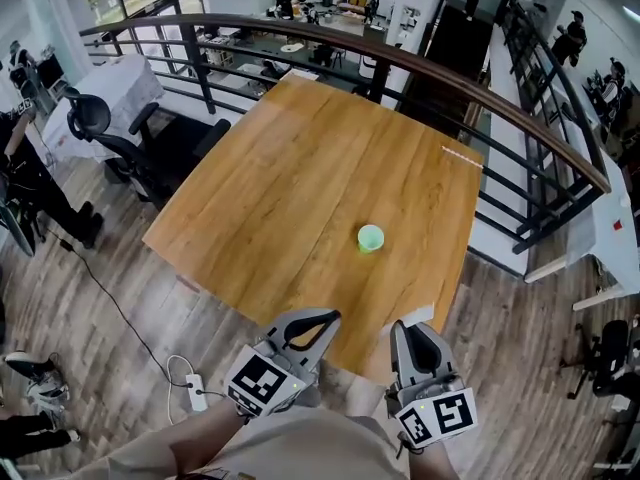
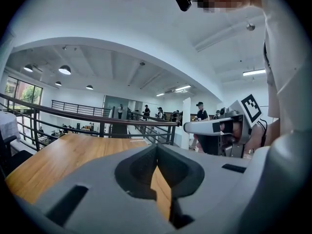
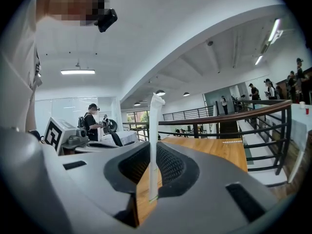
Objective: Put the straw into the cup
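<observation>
**Now: straw clamped in our right claw, cup out on the table**

Now we hold the right claw (image 3: 153,152) closed on a white, paper-wrapped straw (image 3: 156,116). Its two ribbed pads press the straw from either side. The straw stands upright, its crumpled top rising well above the jaw tips and its lower end, marked with a thin green line, reaching down between the jaws.

Our left claw (image 2: 157,150) is closed with nothing in it: the tips meet, and only a sliver of tabletop shows through the gap below them.

From the head view both claws sit side by side at the near edge of the wooden table (image 1: 290,178), pointing across it. Each gripper view shows the other claw level beside it.

The small green cup (image 1: 371,238) stands upright on the table, well ahead of the claws and apart from the straw, nearer the right claw's line than the left's.

A thin white strip (image 1: 462,156) lies at the table's far right edge. Beyond the table a dark curved railing (image 1: 400,63) runs round. A black office chair (image 1: 110,133) stands off the table's left side, and a white power strip (image 1: 197,393) lies on the plank floor.
</observation>
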`<state>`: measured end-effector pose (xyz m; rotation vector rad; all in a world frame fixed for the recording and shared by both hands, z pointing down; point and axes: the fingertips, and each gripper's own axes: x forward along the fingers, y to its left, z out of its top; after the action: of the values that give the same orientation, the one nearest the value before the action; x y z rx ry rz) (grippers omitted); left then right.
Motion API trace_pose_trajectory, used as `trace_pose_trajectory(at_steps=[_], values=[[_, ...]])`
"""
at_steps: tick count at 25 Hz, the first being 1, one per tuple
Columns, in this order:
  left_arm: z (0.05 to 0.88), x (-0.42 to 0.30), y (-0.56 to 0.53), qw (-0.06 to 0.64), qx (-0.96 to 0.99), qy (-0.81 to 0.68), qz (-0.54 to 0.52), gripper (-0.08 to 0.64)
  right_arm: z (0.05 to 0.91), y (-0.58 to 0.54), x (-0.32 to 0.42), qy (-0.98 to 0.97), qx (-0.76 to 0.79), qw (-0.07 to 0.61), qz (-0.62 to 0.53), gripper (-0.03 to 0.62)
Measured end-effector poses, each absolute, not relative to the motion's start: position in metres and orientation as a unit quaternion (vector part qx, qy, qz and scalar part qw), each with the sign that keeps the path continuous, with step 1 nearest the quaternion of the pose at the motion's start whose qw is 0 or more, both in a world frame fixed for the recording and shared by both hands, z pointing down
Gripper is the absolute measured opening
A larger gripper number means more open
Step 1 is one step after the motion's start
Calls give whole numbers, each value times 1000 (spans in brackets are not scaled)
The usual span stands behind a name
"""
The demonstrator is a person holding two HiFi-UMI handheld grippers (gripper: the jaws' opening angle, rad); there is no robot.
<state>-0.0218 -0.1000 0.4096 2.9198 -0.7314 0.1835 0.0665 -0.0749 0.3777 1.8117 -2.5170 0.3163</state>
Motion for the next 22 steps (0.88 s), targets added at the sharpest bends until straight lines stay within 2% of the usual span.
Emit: trace_pose_trajectory(at_steps=[22], values=[[406, 5, -133, 80, 965, -241, 60, 14, 378, -116, 97, -807, 579, 13, 120, 46]])
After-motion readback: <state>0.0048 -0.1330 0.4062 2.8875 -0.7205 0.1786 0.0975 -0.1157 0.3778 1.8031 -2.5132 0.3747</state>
